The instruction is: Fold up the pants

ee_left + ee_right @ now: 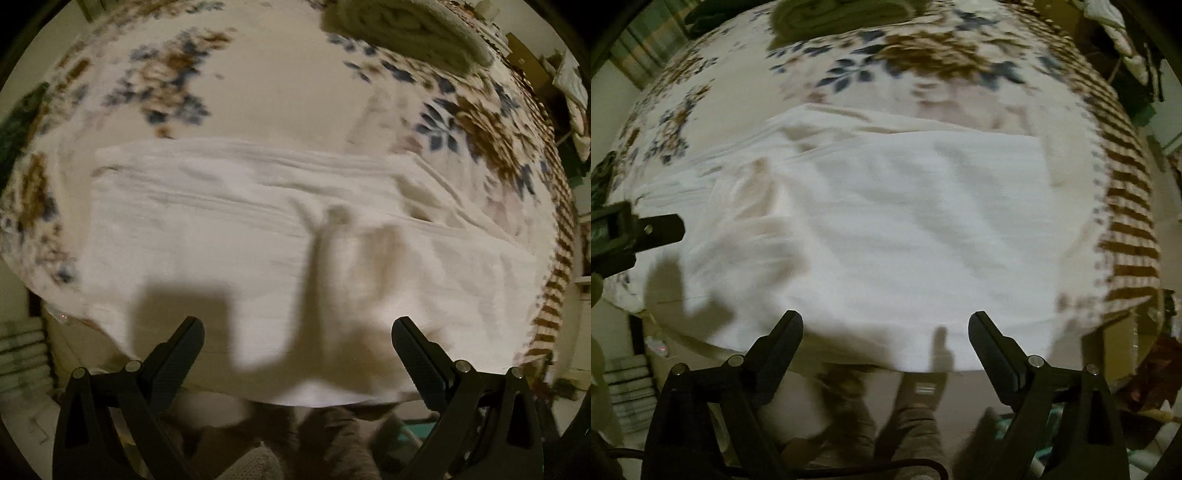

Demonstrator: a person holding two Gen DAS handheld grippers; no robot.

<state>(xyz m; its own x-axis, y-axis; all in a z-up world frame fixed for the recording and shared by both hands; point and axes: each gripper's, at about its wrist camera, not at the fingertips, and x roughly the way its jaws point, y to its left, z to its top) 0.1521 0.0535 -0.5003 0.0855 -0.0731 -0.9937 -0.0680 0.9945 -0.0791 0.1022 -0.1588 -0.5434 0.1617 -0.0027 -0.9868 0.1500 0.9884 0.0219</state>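
White pants (258,229) lie spread flat on a floral bedspread (258,85), reaching to the bed's near edge. They also show in the right wrist view (905,221), partly folded over with creases on the left. My left gripper (297,332) is open and empty above the near edge of the pants. My right gripper (885,325) is open and empty above the near hem. The left gripper also shows at the left edge of the right wrist view (646,229).
A rolled beige blanket (406,29) lies at the far side of the bed. The bedspread's brown striped border (1126,206) runs along the right edge. The person's legs (905,413) stand on the floor below the bed. Clutter (1126,44) sits at the right.
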